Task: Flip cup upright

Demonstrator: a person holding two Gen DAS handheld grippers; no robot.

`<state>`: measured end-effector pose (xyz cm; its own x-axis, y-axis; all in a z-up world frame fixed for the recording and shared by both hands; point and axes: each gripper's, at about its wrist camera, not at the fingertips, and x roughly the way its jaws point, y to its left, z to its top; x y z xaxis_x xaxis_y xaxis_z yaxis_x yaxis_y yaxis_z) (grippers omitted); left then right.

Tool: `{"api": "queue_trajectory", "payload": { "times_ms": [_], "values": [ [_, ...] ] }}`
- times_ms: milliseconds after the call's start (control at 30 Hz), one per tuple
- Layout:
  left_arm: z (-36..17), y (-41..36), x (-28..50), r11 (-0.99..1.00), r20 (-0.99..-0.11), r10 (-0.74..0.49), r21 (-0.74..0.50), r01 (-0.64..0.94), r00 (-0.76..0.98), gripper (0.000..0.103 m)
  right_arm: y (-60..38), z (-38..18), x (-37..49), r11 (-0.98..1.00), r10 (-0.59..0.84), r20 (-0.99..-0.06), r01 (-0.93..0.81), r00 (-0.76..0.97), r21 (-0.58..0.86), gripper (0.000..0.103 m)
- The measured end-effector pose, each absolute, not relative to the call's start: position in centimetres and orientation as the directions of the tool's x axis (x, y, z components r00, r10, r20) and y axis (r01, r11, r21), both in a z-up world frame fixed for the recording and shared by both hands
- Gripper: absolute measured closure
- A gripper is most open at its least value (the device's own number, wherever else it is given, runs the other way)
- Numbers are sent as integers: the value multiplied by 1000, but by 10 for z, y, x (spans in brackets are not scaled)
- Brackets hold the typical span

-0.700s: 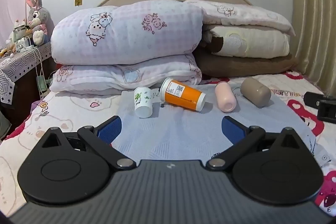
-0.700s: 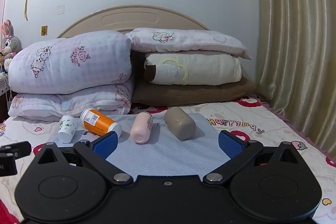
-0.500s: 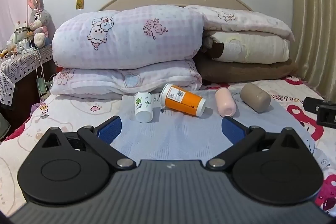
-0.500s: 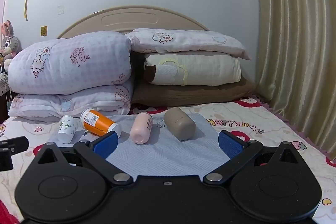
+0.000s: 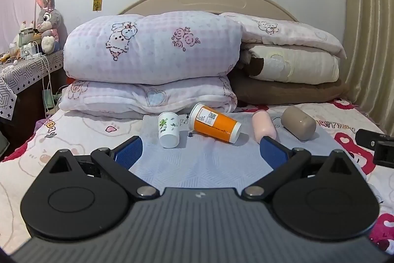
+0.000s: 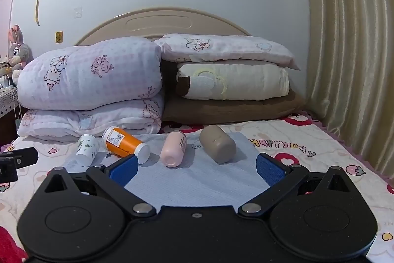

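Bed (image 5: 73,139) | cups (image 5: 214,126) lying ahead of both tongs (image 5: 200,152) (image 6: 195,170) | spread, empty

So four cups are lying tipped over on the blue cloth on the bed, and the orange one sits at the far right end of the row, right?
Not quite. The orange cup is second from the left, between the small white cup and the pink cup. The far right end is the taupe cup. All four do lie tipped over on the blue cloth, as the left wrist view shows.
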<state>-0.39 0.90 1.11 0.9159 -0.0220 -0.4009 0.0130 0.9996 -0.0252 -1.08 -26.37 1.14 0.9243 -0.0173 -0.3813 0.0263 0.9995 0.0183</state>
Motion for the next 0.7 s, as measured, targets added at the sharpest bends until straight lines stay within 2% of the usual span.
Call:
{"api": "queue_trajectory", "payload": {
  "times_ms": [700],
  "values": [
    [13,10,-6,999,-399,-34,-33,23,916,0,-262,9,-10,1000,-12,-387,21,922,19,0]
  ]
}}
